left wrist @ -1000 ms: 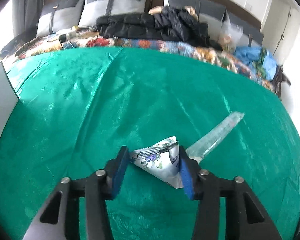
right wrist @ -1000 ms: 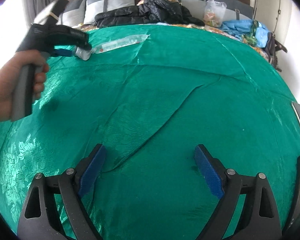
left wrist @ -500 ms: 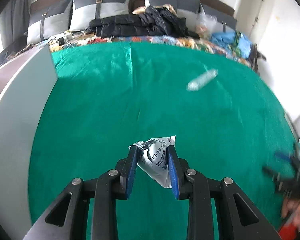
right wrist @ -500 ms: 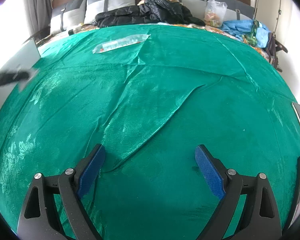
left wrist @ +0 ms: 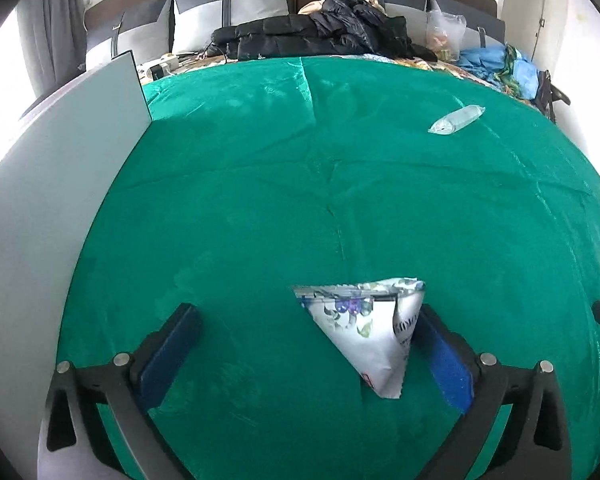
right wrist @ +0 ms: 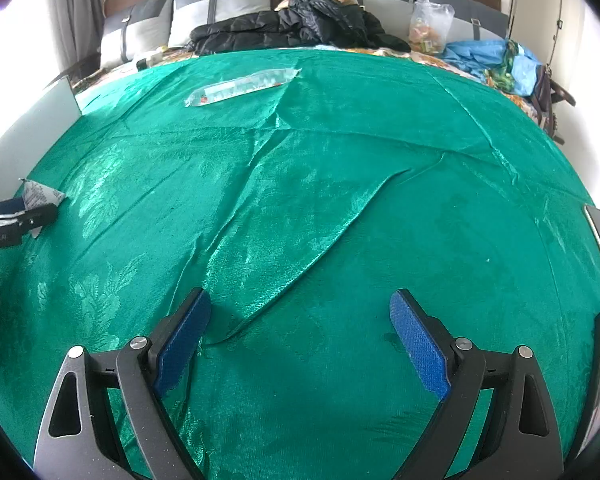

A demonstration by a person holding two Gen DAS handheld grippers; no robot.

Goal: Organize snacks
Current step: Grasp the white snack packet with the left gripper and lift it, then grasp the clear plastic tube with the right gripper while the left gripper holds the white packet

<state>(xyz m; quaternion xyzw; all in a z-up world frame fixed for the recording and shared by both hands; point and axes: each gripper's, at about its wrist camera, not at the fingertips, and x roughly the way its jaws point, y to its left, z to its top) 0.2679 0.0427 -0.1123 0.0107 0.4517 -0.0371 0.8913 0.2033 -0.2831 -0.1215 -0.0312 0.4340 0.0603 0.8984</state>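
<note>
Left gripper (left wrist: 306, 334) jaws have just been opening, now spread wide. The floral snack packet (left wrist: 366, 330), pinched half a second ago, lies on the green cloth (left wrist: 260, 200) against the right pad, left pad well clear. Right gripper (right wrist: 300, 326) agape, empty, unmoved. Grey panel (left wrist: 60, 184) at left. Clear tube packet (left wrist: 456, 120) upper right — same spot. Beyond: pillows (left wrist: 228, 20), black jacket (left wrist: 324, 36).
</note>
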